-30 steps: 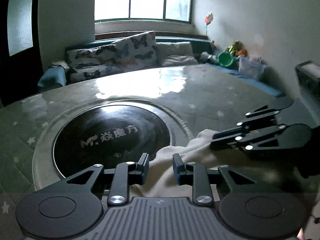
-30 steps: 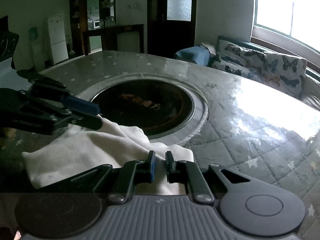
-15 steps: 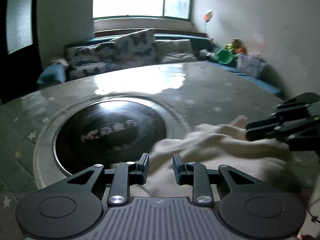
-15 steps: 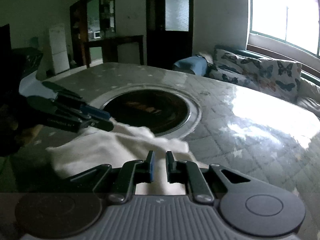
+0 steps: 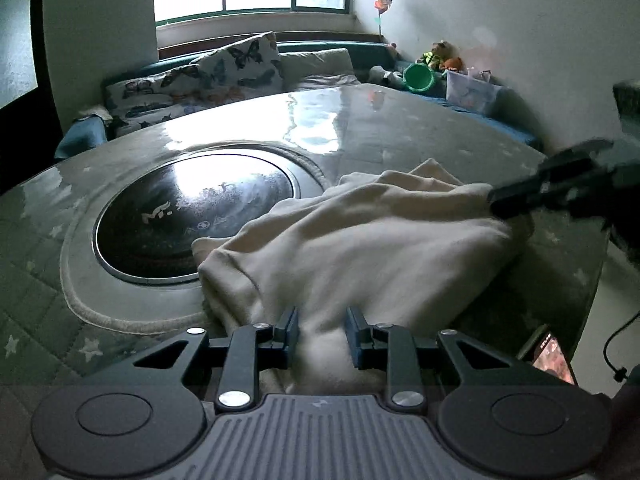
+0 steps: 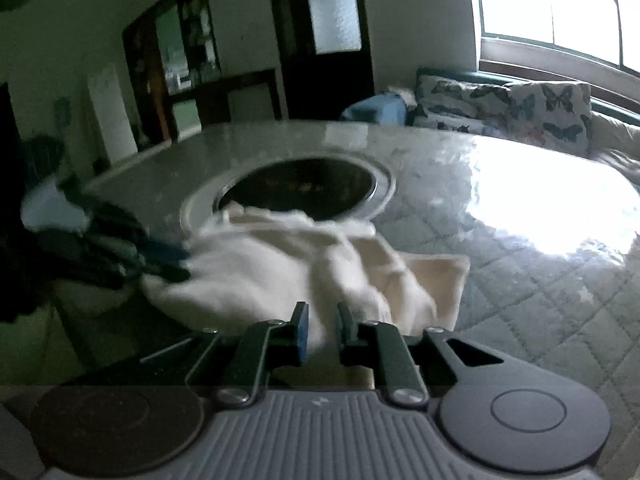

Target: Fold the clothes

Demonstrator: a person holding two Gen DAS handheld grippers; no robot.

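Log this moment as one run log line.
left claw: gripping cream garment | right claw: opening, cloth between | table: fold underway

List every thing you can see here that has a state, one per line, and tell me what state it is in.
Cream fabric garment: bunched and partly folded over itself on the table, one edge lapping the black round glass inset.
Left gripper: shut on the garment's near edge.
Right gripper: jaws opening, cloth between them.
Quilted grey-green table cover: lying flat.
Phone: screen lit, at the table edge.
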